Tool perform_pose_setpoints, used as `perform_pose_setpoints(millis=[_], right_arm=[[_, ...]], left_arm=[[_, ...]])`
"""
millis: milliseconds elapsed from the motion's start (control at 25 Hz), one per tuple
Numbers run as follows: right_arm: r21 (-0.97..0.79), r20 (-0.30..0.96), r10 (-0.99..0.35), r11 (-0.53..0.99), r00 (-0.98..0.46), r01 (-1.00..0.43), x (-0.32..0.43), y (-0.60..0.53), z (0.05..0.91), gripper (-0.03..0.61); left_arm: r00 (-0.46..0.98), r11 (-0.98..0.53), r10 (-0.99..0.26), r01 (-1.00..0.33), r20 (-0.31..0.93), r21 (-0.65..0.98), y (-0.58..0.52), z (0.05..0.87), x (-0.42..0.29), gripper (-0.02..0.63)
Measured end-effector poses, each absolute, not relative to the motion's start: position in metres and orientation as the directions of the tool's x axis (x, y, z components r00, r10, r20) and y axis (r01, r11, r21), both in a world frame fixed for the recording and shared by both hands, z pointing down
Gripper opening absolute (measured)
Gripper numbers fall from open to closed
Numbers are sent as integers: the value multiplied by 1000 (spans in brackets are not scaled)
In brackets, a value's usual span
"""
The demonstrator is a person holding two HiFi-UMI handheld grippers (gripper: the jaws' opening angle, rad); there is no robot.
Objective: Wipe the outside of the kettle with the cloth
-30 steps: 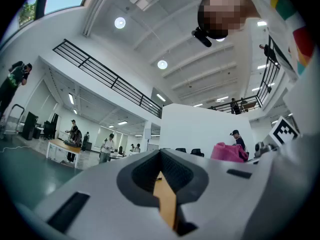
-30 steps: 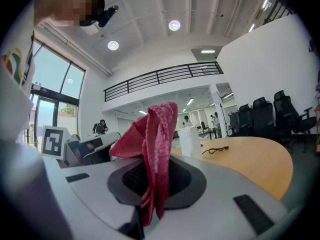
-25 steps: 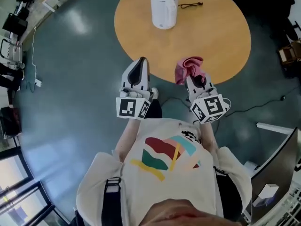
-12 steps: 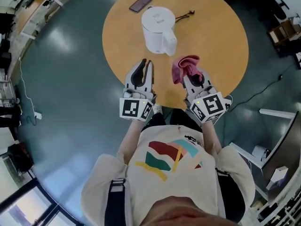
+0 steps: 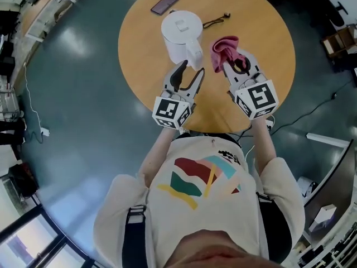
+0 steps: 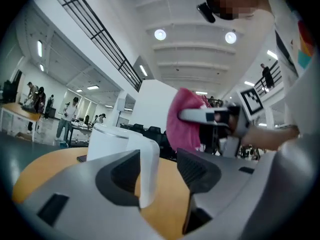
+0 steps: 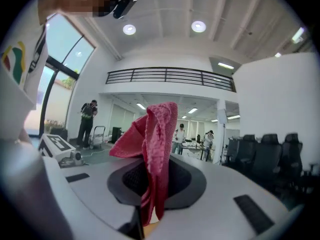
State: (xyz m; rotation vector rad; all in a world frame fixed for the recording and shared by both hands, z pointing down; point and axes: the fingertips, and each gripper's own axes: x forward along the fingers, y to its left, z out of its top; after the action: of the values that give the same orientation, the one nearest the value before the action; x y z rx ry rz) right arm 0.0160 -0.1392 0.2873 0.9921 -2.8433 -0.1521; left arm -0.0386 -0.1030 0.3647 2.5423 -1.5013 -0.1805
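Kettle (image 5: 181,35) upright, handle (image 5: 194,56) facing left gripper's (image 5: 191,71) opening, empty fingers (image 5: 179,76); right gripper (image 5: 236,65) clamps cloth (image 5: 225,47).

kettle (image 5: 181,32) blocking the middle, phone (image 5: 165,4) and cable (image 5: 215,21) behind it, bare table (image 5: 268,52) along near and right edges

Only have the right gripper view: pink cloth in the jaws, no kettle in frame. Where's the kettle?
Observer: The white kettle stands upright on the round table, just left of the cloth in the head view.
Operator: And the other side?
Observer: On the left hand-held gripper the jaws are opening; the kettle's handle shows in the gap, not gripped.
Operator: Anything else on the table?
Observer: A dark phone and a black cord, beyond the kettle.
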Motion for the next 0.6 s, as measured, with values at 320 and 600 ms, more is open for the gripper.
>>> perform_pose_setpoints(millis=[320, 600], right_arm=[[669, 413, -476, 737, -776, -96, -76, -256, 267, 38], [615, 742, -347, 692, -574, 378, -149, -266, 320, 39]], left_arm=[[432, -413, -897, -894, 89, 173, -131, 403, -26, 252], [472, -459, -866, -882, 168, 108, -136, 413, -32, 250]])
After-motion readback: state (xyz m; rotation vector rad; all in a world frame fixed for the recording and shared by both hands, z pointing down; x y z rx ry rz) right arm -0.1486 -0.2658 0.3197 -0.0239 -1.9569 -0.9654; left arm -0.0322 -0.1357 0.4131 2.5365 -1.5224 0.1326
